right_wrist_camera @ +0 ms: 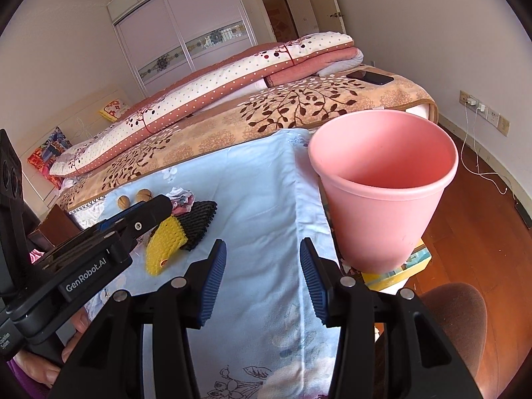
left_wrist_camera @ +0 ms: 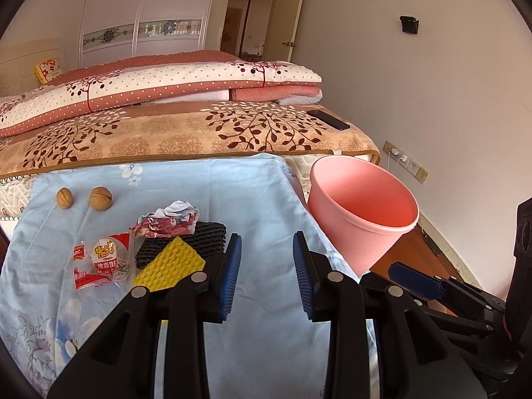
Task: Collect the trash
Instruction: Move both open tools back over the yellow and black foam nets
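Trash lying uncollected on blue cloth over worktop: wrapper [left_wrist_camera: 99, 261], crumpled paper [left_wrist_camera: 173, 221], yellow [left_wrist_camera: 171, 264] and black [left_wrist_camera: 186, 241] foam nets, two walnuts [left_wrist_camera: 83, 197]. Pink bin [left_wrist_camera: 360, 206] sitting empty at cloth's edge. Left claw [left_wrist_camera: 267, 274] and right claw [right_wrist_camera: 262, 281] hovering apart, gripping nothing. Everything remaining.

Both grippers, the left gripper [left_wrist_camera: 267, 276] and the right gripper [right_wrist_camera: 262, 277], were black plastic linkages with round silver rivets and ribbed blue pads [left_wrist_camera: 232, 266]. White "GenRobot.AI" lettering [right_wrist_camera: 85, 278] marked the left one's side, beside a small screw. A purple sleeve [right_wrist_camera: 15, 377] showed below.
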Demonstrator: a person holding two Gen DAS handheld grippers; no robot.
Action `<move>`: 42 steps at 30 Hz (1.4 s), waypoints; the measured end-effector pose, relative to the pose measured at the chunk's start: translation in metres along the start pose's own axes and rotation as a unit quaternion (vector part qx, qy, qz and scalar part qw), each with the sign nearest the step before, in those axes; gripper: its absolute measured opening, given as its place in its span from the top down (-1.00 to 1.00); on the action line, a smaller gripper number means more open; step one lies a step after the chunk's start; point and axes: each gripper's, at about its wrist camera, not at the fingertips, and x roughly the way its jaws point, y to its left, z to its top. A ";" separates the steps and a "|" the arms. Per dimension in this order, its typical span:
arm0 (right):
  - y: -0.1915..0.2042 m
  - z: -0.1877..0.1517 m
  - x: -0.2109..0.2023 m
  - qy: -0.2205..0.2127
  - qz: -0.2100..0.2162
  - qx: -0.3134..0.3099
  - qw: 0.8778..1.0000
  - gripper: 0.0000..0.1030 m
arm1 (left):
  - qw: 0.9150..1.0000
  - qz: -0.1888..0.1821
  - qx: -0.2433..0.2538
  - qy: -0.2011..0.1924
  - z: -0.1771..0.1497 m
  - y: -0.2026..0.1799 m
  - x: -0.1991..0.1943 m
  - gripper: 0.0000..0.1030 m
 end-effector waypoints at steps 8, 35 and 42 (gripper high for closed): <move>0.015 -0.003 0.002 0.010 0.005 -0.015 1.000 0.11 | 1.000 0.006 -0.010 0.007 -0.007 0.016 -0.008 0.37; 0.049 -0.012 0.028 0.053 0.035 -0.060 0.996 -0.08 | 0.997 0.026 -0.065 0.036 -0.034 0.079 -0.012 0.37; 0.052 -0.014 0.032 0.062 0.046 -0.067 0.995 -0.08 | 0.997 -0.009 -0.032 0.068 -0.019 0.094 -0.003 0.37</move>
